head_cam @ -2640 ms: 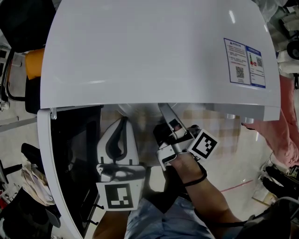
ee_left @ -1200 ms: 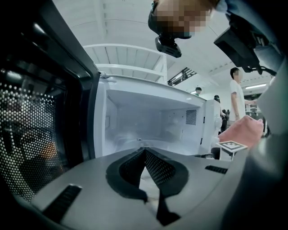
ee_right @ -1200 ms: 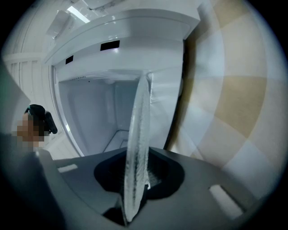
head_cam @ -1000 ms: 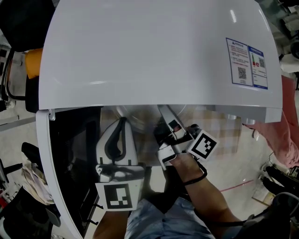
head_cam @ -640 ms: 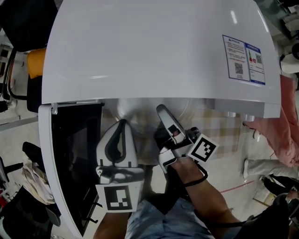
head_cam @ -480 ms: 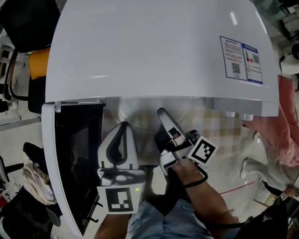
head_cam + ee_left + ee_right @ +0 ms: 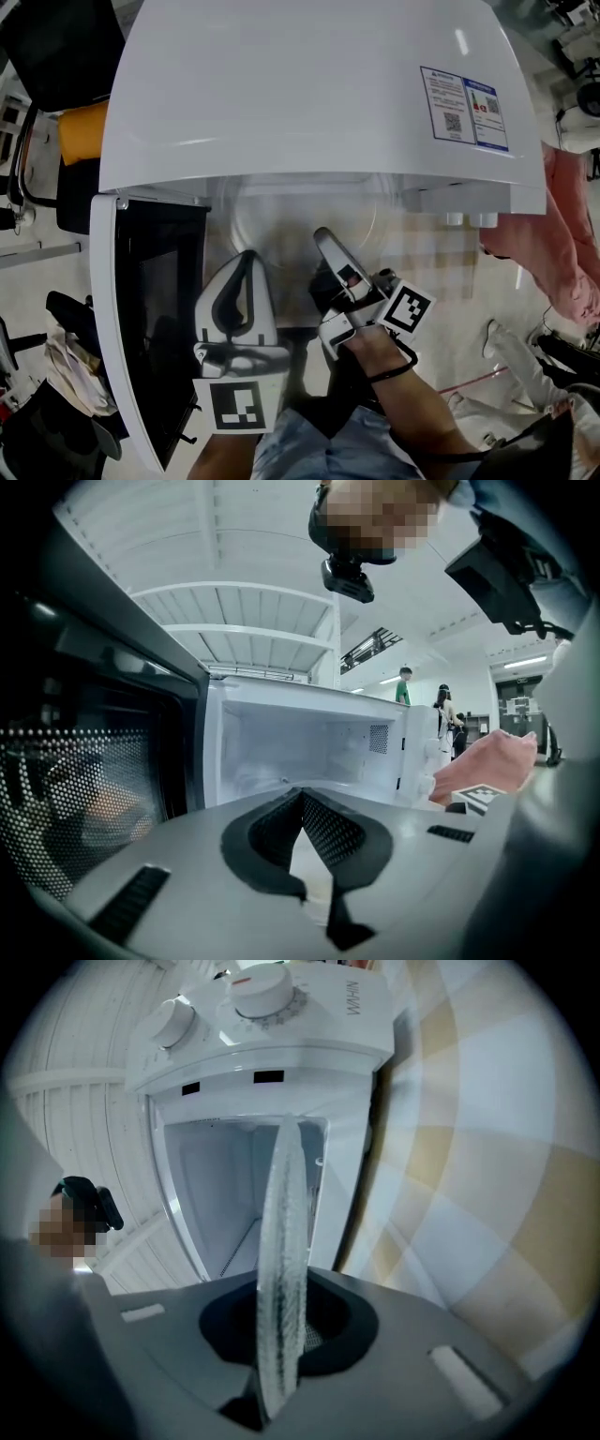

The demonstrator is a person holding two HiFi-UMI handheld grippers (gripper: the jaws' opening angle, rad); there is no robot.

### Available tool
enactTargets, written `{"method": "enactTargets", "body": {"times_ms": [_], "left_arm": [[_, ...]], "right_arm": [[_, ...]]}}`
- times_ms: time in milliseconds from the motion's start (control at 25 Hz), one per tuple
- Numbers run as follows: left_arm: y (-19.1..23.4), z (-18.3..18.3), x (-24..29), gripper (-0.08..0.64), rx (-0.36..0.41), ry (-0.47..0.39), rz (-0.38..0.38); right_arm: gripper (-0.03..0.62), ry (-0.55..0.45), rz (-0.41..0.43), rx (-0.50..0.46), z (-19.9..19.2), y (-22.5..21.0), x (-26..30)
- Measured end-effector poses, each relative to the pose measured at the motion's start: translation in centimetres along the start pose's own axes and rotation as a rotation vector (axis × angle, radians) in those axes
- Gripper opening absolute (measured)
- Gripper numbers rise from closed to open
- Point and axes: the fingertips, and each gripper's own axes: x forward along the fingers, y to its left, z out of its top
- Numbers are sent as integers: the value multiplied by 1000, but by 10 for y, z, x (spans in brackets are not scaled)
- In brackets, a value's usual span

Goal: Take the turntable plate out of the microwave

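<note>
The glass turntable plate now shows further out of the microwave than a second ago, its rim clamped in the right tongs. The left tongs hang closed and empty alongside. A slow, level pull should keep the glass from slipping.

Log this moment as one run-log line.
right gripper: jaws shut on turntable plate rim | left gripper: jaws shut, empty | microwave: door open

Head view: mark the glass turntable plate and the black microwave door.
Clear round glass turntable plate (image 7: 281, 216), head view, bare left part.
Black microwave door (image 7: 161, 305), head view, window pane.
</note>
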Motion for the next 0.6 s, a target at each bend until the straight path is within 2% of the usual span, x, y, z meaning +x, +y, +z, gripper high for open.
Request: {"method": "enactTargets", "body": {"times_ms": [600], "left_arm": [[-26, 10, -47, 8, 18, -40, 21]], "right_arm": [[25, 36, 18, -16, -32, 25, -59]]}}
